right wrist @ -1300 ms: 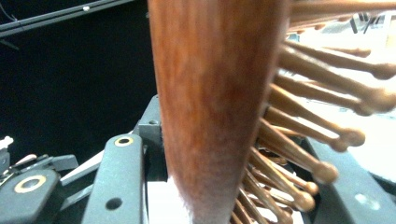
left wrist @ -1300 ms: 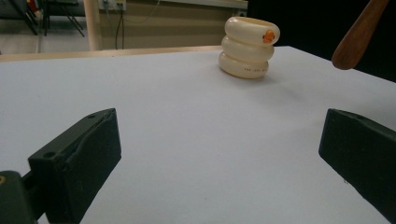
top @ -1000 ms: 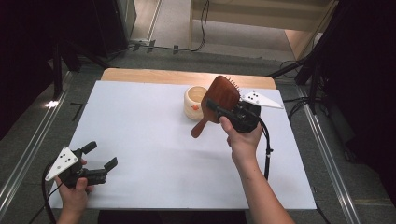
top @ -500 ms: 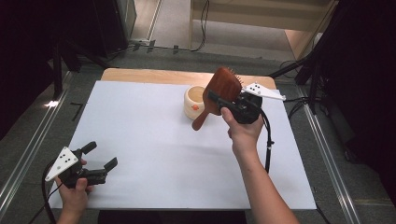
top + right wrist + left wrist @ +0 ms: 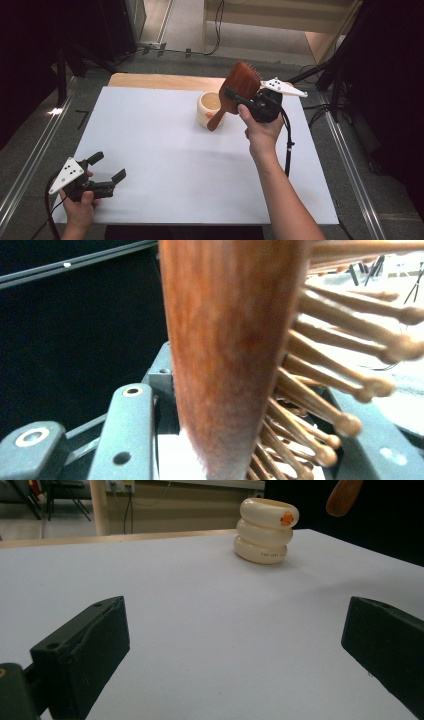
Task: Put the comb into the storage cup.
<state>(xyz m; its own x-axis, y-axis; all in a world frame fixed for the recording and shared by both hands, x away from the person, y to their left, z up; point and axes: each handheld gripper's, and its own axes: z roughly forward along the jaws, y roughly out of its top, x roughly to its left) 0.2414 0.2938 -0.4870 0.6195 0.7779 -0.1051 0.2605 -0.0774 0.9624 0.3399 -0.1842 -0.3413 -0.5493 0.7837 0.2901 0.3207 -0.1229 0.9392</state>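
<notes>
A brown wooden hairbrush is held up in the air over the far right of the table, with my right gripper shut on its paddle head. Its handle slants down towards a cream ribbed cup standing on the white sheet. In the right gripper view the brush back and its wooden pins sit between the jaws. My left gripper rests open near the table's front left corner, nothing between its fingers. From there the cup stands far ahead, the brush handle tip above it.
A white sheet covers the table, with a bare wooden strip along the far edge. Metal rails run along both sides. Black cables trail off the right side.
My right gripper has lifted the hairbrush and carried it slightly away and right, tipping the head more upright. The left gripper has stayed still.
</notes>
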